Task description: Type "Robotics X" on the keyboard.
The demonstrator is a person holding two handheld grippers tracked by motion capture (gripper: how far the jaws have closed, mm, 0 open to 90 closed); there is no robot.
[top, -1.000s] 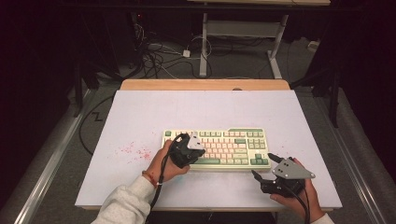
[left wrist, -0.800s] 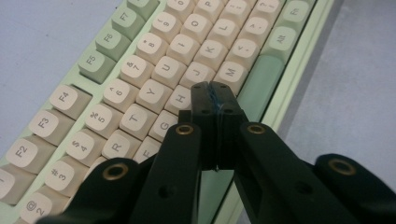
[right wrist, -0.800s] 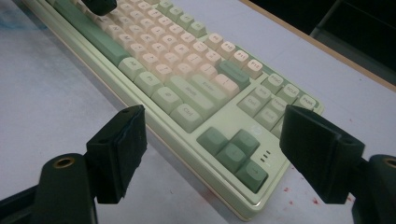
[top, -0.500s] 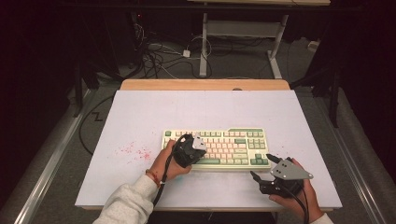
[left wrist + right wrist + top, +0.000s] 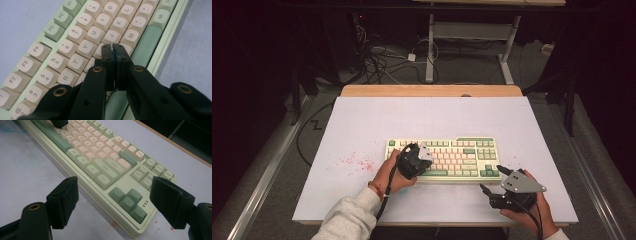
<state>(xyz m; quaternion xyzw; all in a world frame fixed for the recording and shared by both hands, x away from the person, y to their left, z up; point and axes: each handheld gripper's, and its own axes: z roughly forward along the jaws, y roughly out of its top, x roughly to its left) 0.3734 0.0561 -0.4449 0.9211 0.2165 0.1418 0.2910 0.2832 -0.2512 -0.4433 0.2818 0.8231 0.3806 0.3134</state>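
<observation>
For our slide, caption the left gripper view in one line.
Shut left tongs poised over the keyboard, tips by the H key.

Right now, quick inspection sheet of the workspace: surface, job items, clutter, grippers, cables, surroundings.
Surface: white table top with a wooden far edge; red specks left of the keyboard.
Job's things: cream and green keyboard, flat, near the front middle.
Clutter: nothing seen.
Grippers: left gripper shut, jaws pressed together with nothing between them, tips over the keys near the space bar; right gripper open, jaws wide, empty, off the keyboard's right front corner.
Cables: one trails from each gripper along the forearm; a tangle lies on the floor beyond the table.
Surroundings: dark room, metal desk frame behind, carpeted floor.
</observation>
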